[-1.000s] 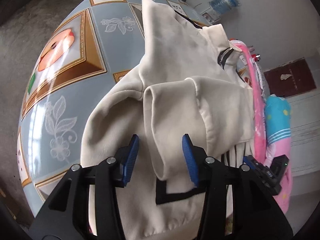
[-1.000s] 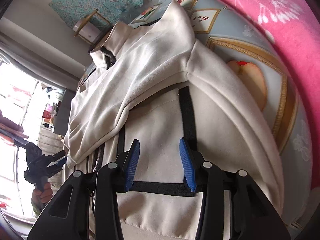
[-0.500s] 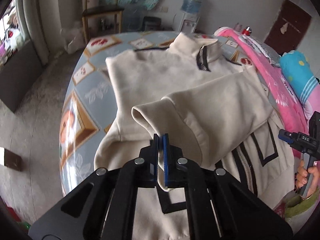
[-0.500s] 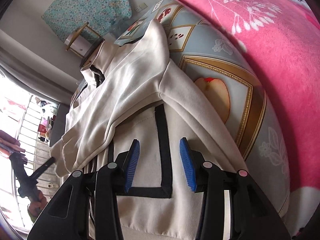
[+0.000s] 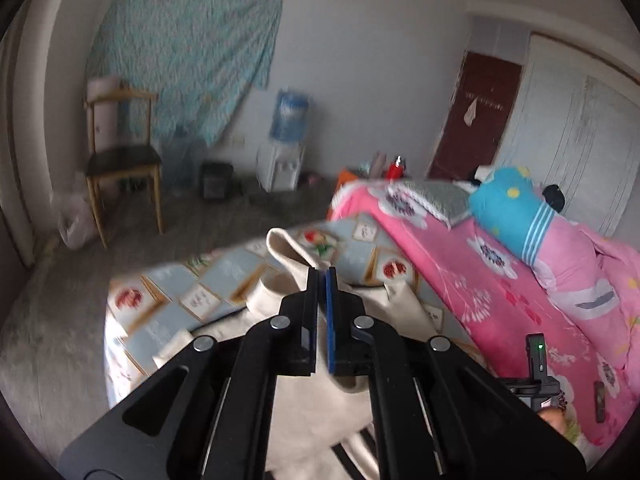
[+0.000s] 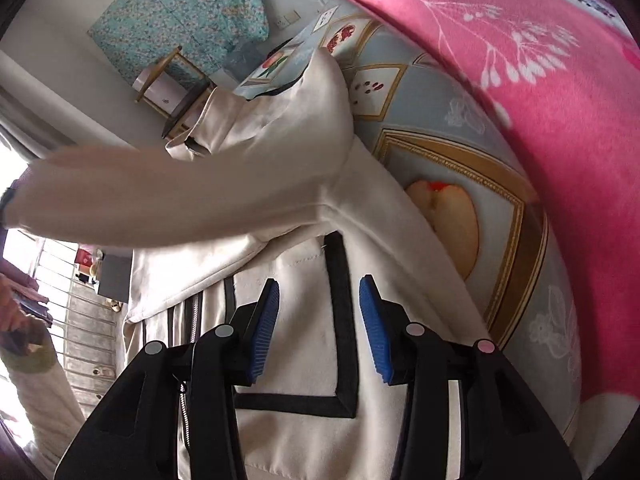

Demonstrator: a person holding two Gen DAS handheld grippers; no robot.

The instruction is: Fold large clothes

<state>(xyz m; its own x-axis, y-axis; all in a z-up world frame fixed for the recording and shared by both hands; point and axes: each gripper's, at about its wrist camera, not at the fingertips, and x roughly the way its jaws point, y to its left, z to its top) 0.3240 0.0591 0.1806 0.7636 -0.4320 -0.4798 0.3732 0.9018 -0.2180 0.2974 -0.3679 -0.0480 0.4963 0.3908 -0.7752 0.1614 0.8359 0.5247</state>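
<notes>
1. The sleeve [image 6: 168, 208] is being held in the shut left gripper [image 5: 320, 280], stretching across the upper left.
2. The jacket [image 6: 304, 360] is lying on the table [image 6: 516, 280], beneath the half-open, empty right gripper [image 6: 318, 300].

**Daylight from nine o'clock, blur in your left view**

Your left wrist view was smeared with motion blur: the chair [image 5: 120, 160], water dispenser [image 5: 286, 148] and wall cloth [image 5: 180, 60] all looked soft. Light there was even and dim, with weak shadows. Your right wrist view was sharper, but the window [image 6: 16, 160] at nine o'clock had blown out to white glare. The lifted sleeve [image 6: 160, 200] blurred. Both fisheye pictures bent straight lines and darkened at the rims.
</notes>
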